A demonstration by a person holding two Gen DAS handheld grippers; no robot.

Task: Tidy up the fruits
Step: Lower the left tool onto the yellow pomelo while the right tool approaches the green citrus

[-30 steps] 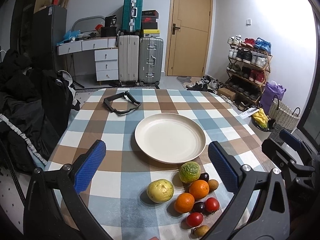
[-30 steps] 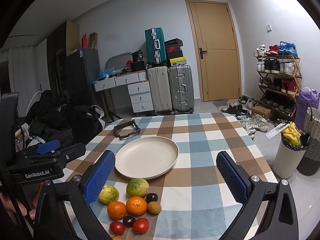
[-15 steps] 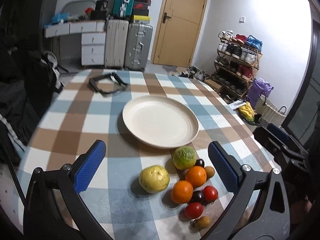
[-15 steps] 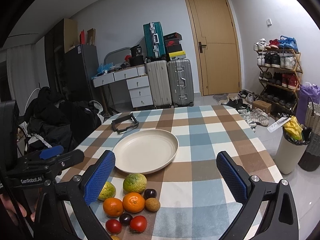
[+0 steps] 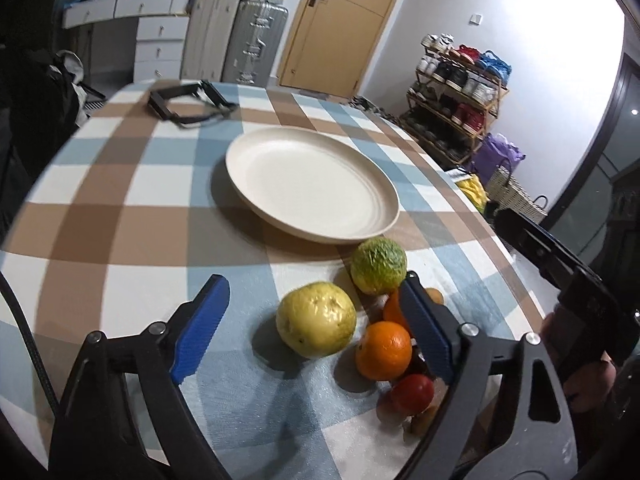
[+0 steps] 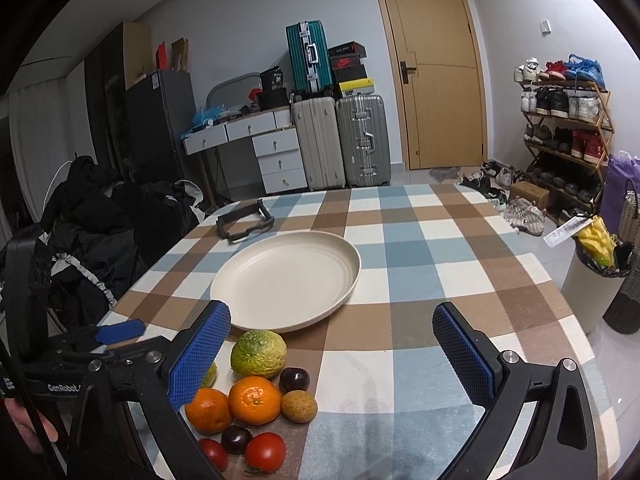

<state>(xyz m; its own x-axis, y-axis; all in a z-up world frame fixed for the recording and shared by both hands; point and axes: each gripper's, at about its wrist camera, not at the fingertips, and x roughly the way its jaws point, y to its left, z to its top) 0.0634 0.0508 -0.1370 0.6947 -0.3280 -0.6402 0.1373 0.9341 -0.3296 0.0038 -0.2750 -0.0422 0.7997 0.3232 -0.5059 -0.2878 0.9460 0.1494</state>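
Item: my left gripper (image 5: pixel 316 322), jaws just closing around but not yet pressing the guava (image 5: pixel 316 319) lying near the empty plate (image 5: pixel 312 188); right gripper (image 6: pixel 332 354) agape, idle.

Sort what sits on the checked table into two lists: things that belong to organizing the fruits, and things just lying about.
Belongs to the job: cream plate; yellow guava; green bumpy citrus; two oranges; tomatoes; dark plums; brown fruit.

Lying about: black frame; suitcases; shoe rack.
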